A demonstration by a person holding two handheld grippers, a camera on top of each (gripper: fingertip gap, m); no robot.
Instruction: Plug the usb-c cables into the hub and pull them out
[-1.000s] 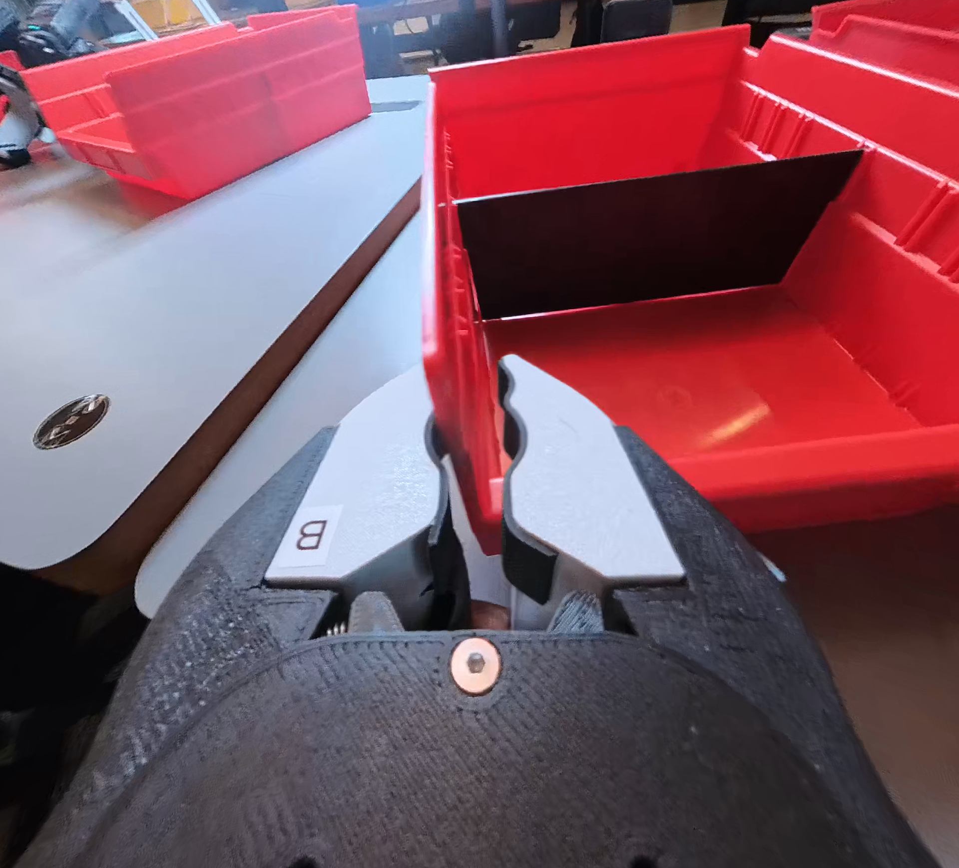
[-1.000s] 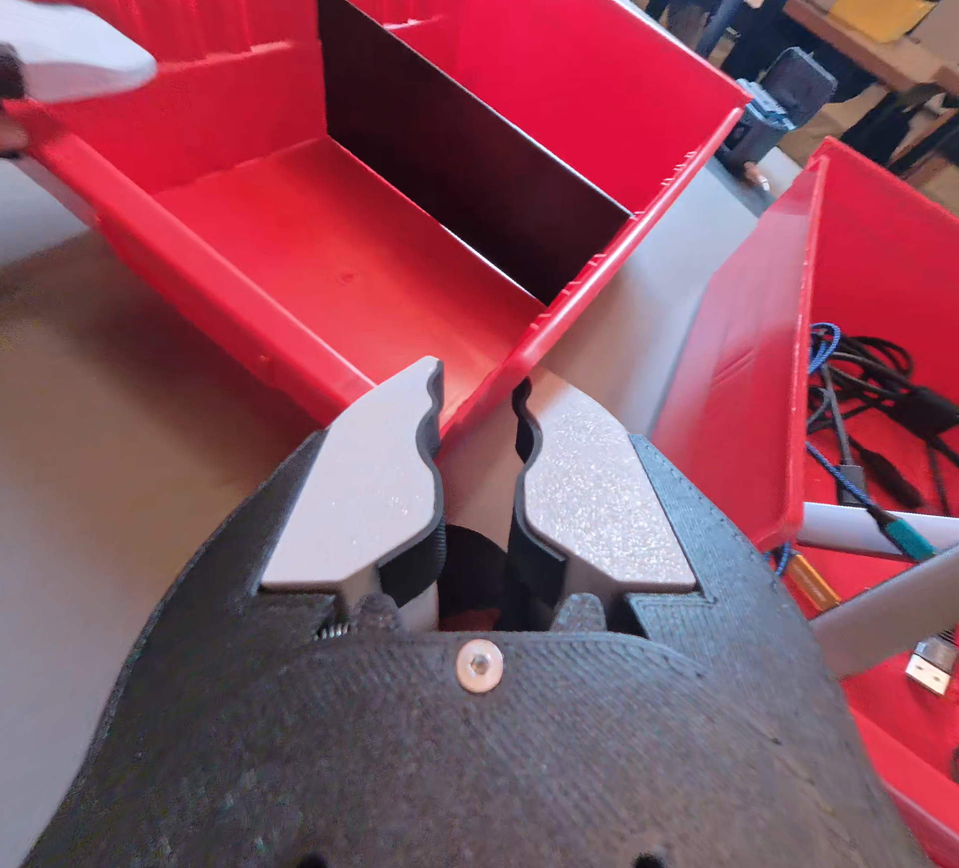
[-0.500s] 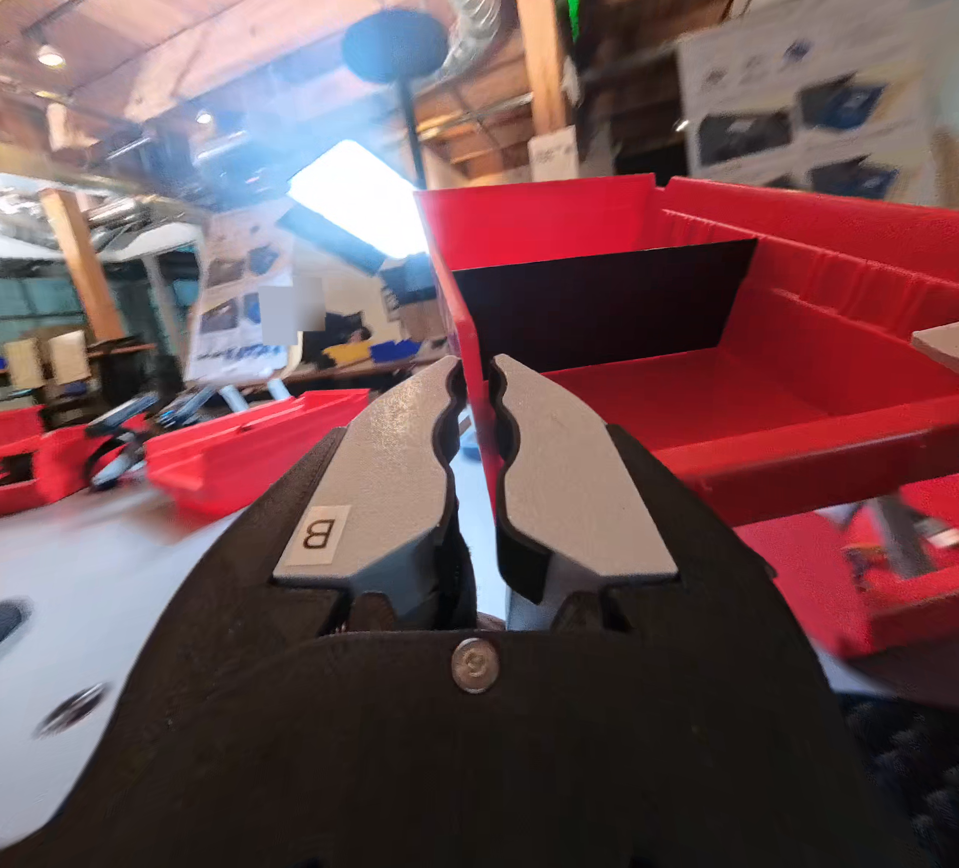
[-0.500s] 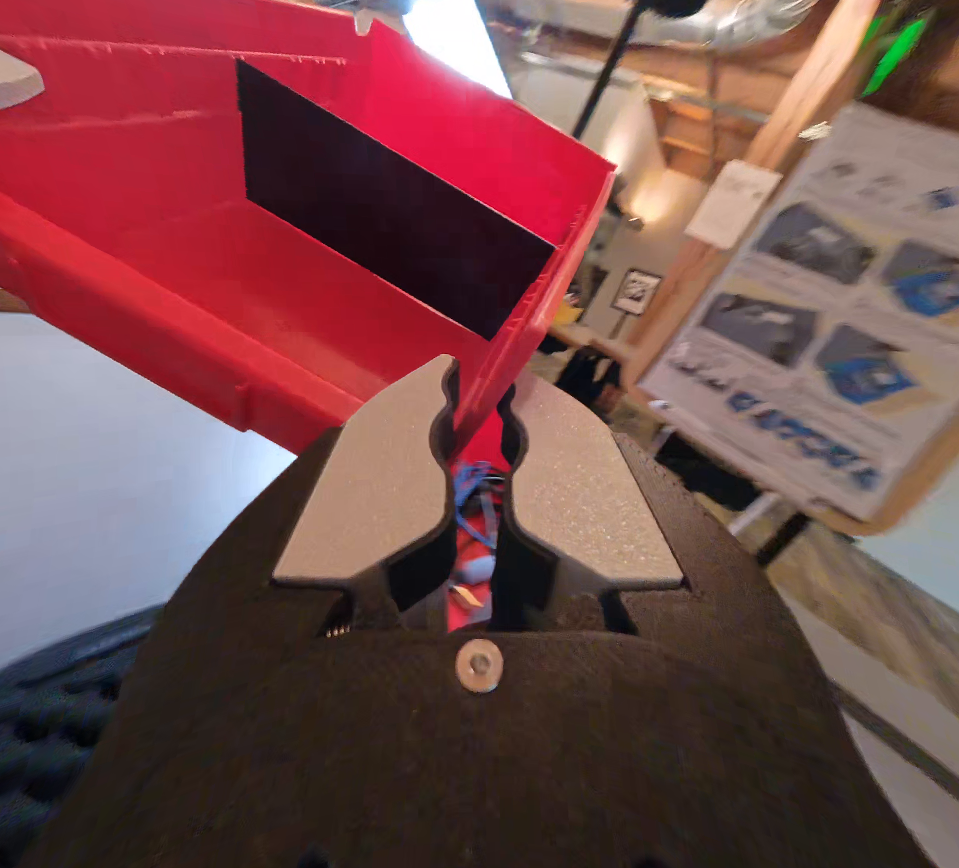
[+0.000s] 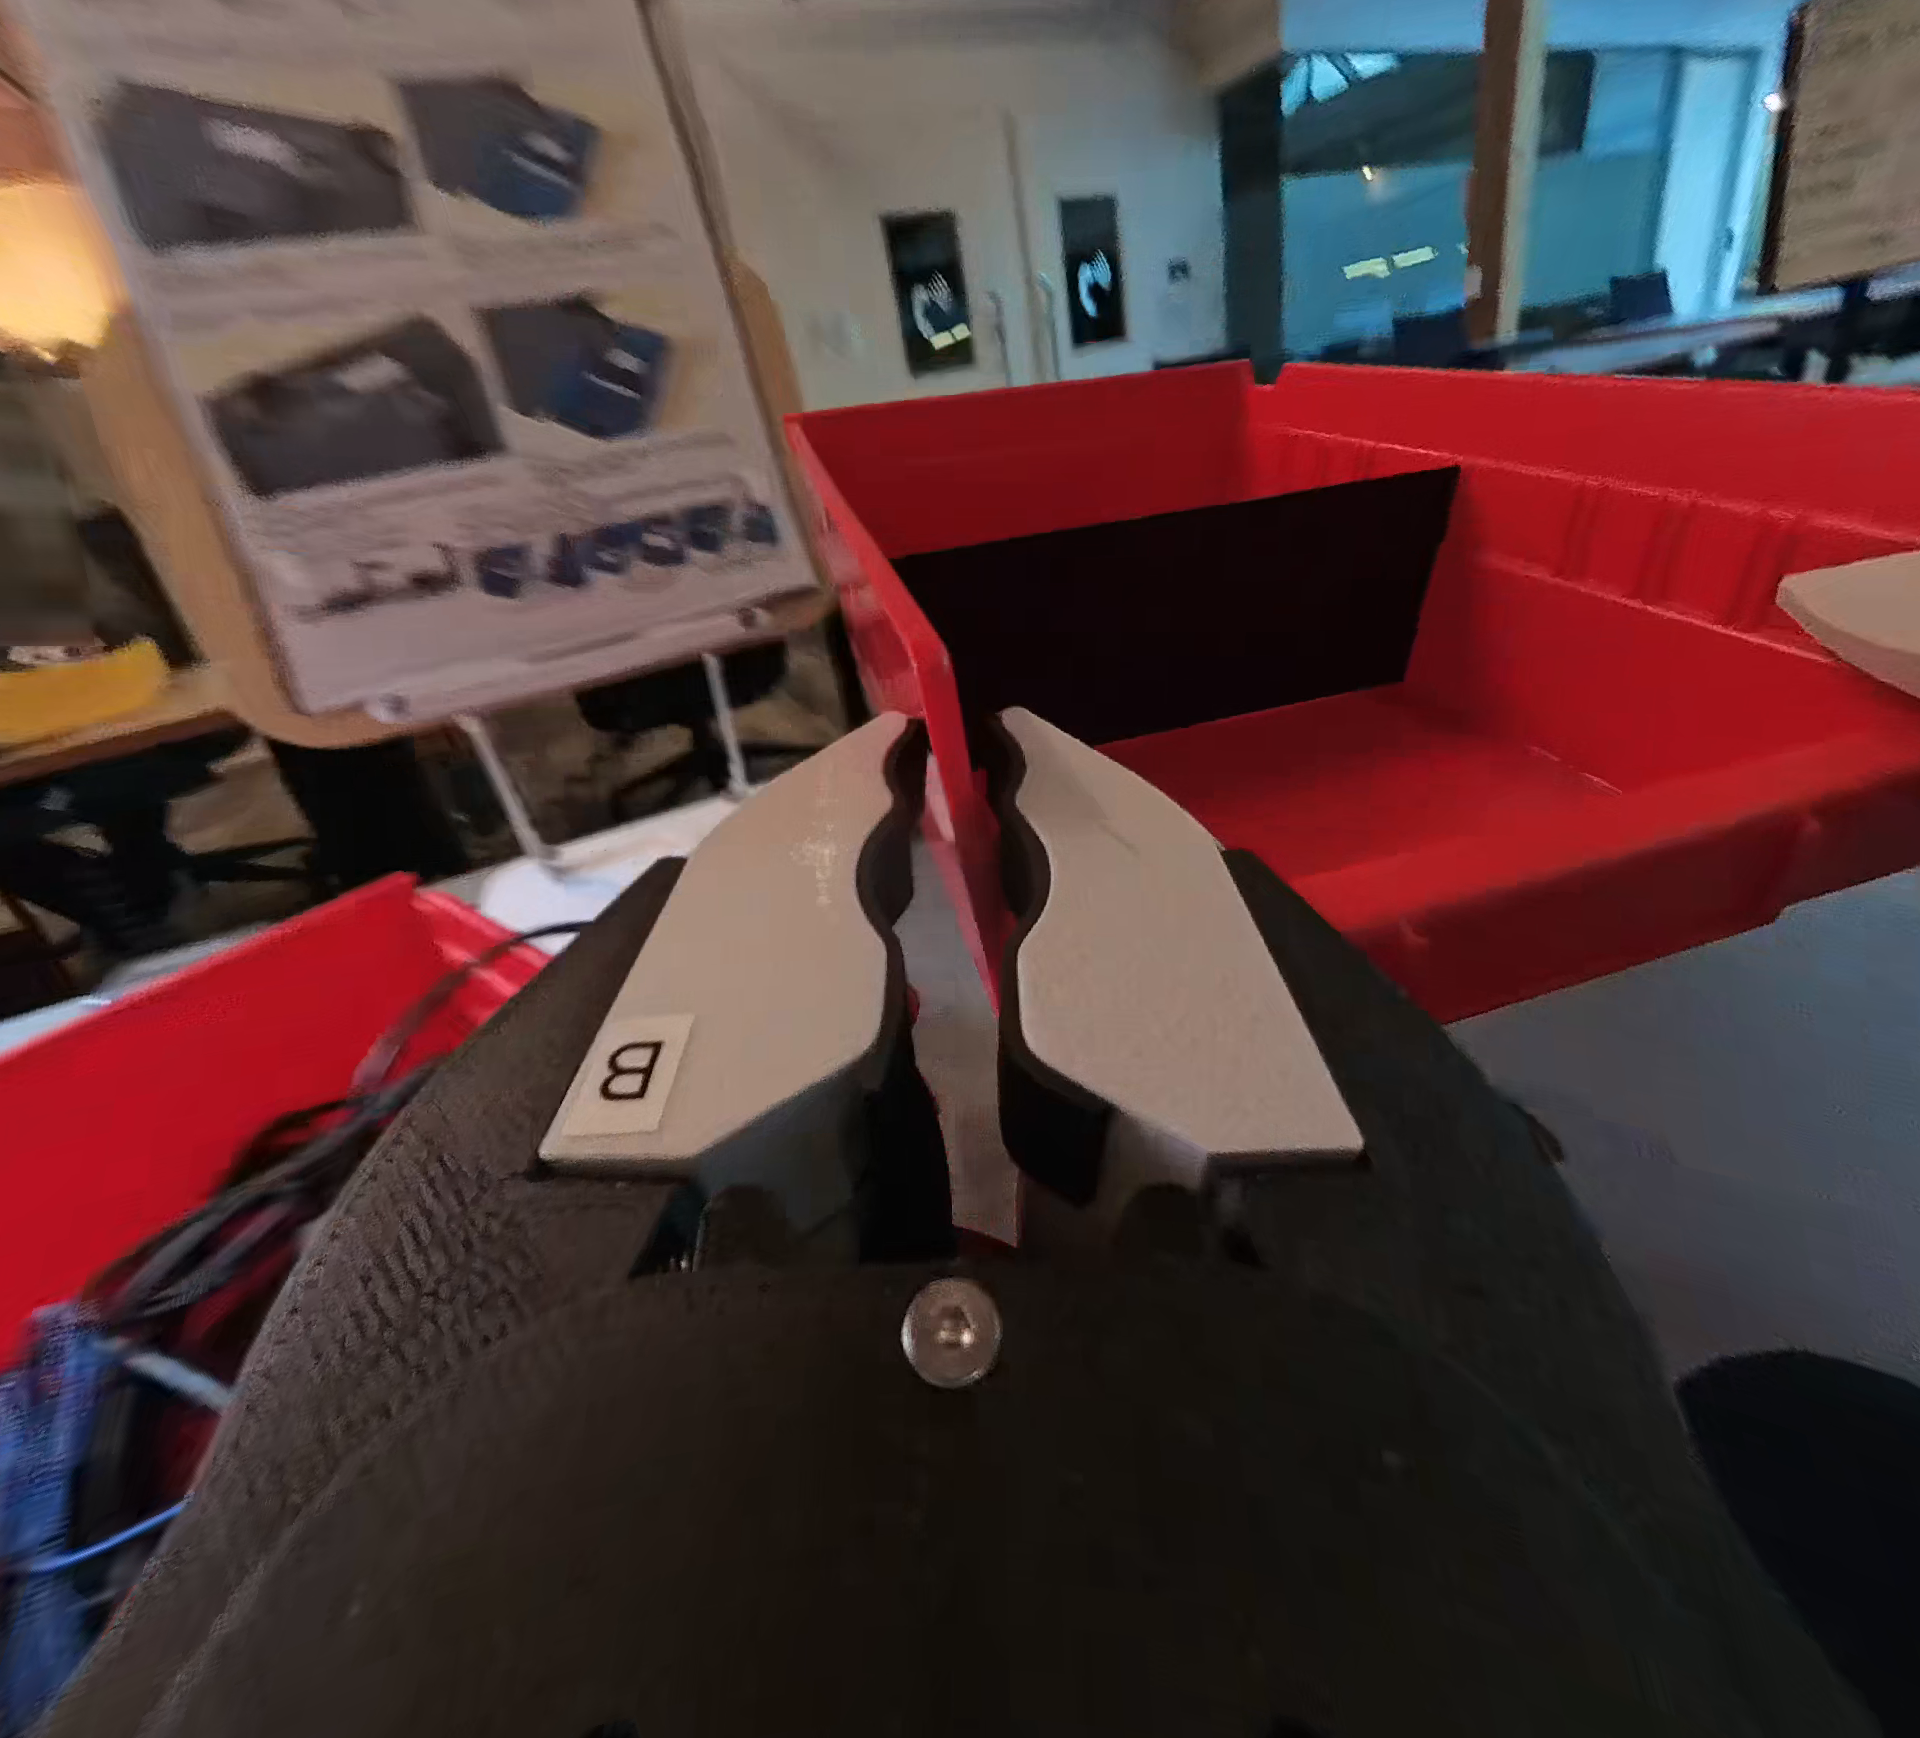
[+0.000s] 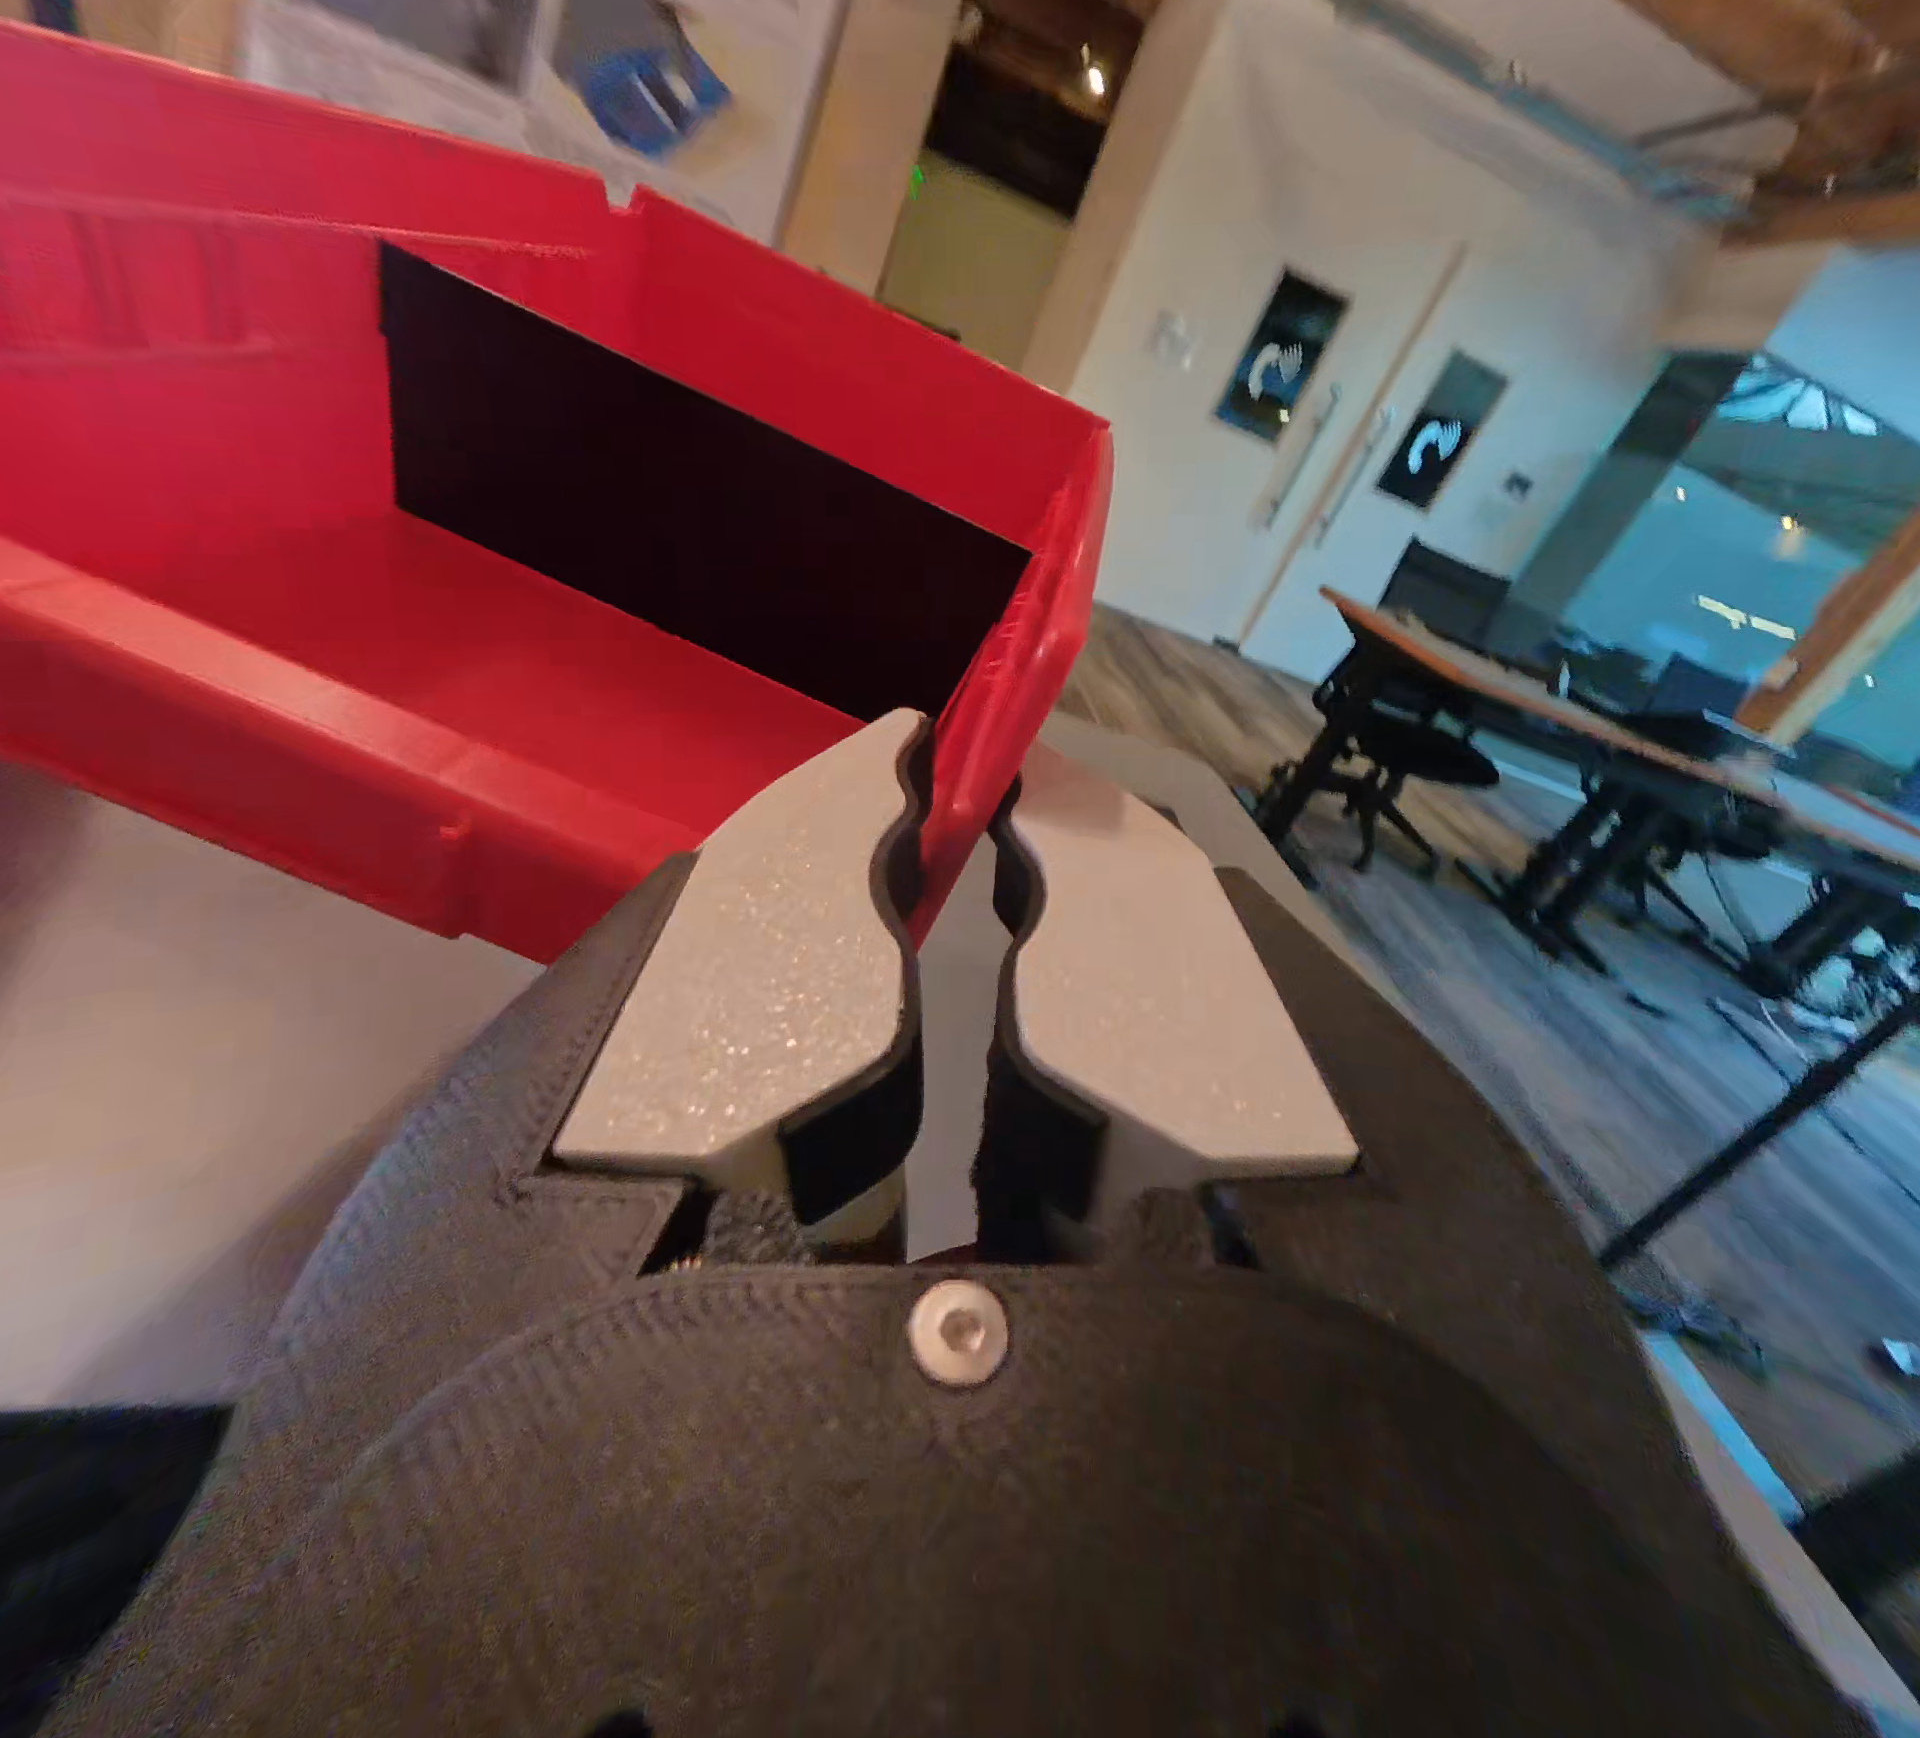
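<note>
An empty red bin (image 5: 1455,805) with a black divider (image 5: 1143,608) is held up off the table by both grippers. My left gripper (image 5: 956,732) is shut on the bin's left side wall. My right gripper (image 6: 961,753) is shut on the right side wall of the same bin (image 6: 364,649), beside the divider (image 6: 675,525). One right gripper finger (image 5: 1860,618) shows at the right edge of the left wrist view. A second red bin (image 5: 187,1065) at lower left holds tangled cables (image 5: 208,1273). No hub is in view.
A poster board on an easel (image 5: 416,286) stands behind the bin on the left. A grey table top (image 5: 1662,1117) lies under the held bin. Long tables and chairs (image 6: 1662,753) fill the room on the right. One gripper's finger ends stand about 20 cm off the other's.
Both grippers have lifted the empty bin off the table and swung it round. The views swept from the table up past the ceiling to the room. Both grips stayed shut.
</note>
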